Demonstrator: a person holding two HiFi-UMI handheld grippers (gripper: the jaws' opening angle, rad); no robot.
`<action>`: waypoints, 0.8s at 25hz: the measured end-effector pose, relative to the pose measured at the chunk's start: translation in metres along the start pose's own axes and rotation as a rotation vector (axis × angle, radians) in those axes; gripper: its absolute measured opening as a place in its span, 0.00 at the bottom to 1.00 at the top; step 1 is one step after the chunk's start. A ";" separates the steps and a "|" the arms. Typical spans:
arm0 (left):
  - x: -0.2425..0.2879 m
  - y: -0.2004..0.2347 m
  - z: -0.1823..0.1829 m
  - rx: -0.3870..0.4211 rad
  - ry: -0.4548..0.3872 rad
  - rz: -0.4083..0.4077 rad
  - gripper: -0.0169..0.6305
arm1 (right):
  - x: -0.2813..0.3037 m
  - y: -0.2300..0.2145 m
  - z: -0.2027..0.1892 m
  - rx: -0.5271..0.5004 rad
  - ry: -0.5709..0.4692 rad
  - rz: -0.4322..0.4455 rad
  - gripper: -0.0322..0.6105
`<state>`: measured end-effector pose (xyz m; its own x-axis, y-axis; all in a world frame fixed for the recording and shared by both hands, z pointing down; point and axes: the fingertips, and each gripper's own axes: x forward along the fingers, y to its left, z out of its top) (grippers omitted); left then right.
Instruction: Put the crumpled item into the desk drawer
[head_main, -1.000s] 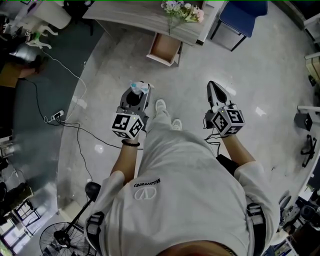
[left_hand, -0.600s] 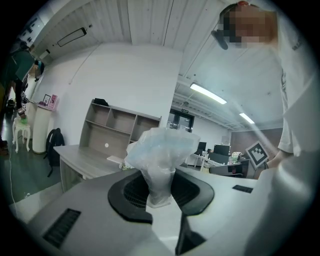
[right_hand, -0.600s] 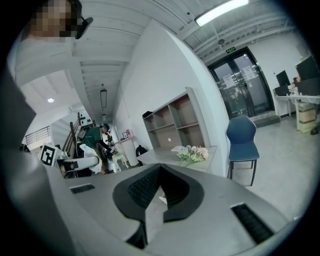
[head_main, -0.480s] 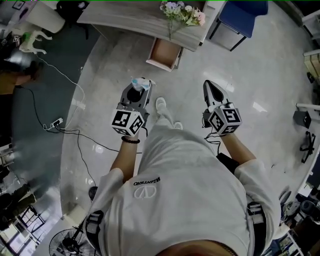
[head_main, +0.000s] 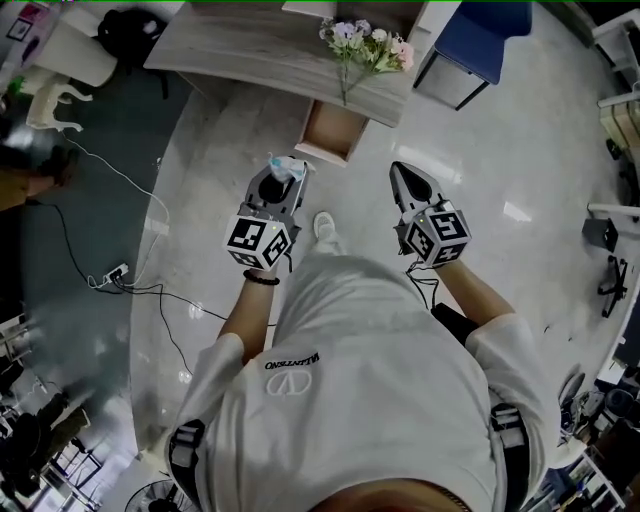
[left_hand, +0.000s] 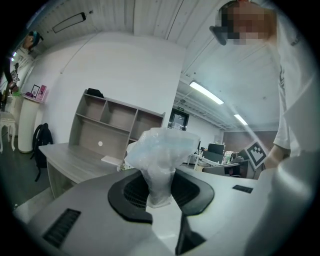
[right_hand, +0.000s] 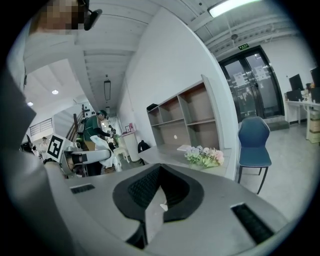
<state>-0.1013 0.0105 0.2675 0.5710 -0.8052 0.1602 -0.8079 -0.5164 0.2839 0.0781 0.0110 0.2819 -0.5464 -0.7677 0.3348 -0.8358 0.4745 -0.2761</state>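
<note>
Left gripper view: the left claw (left_hand: 160, 189) is clamped on the crumpled item (left_hand: 161, 149) (a wad of clear plastic), which sticks up from between its pads. In the right gripper view the right claw (right_hand: 159, 172) is closed on nothing. In the head view, the bench (head_main: 250, 45) has its drawer (head_main: 334, 130) pulled open, near both claws
</note>
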 end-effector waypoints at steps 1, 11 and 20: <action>0.005 0.005 0.000 0.001 0.005 -0.013 0.18 | 0.008 0.000 0.002 0.002 0.000 -0.004 0.05; 0.044 0.034 -0.014 -0.001 0.073 -0.119 0.18 | 0.068 0.011 0.008 0.012 0.020 -0.017 0.05; 0.080 0.042 -0.036 -0.026 0.121 -0.127 0.18 | 0.109 0.006 0.002 0.008 0.040 0.004 0.05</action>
<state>-0.0842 -0.0650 0.3258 0.6831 -0.6920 0.2335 -0.7247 -0.6029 0.3335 0.0132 -0.0707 0.3148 -0.5514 -0.7478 0.3697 -0.8334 0.4739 -0.2843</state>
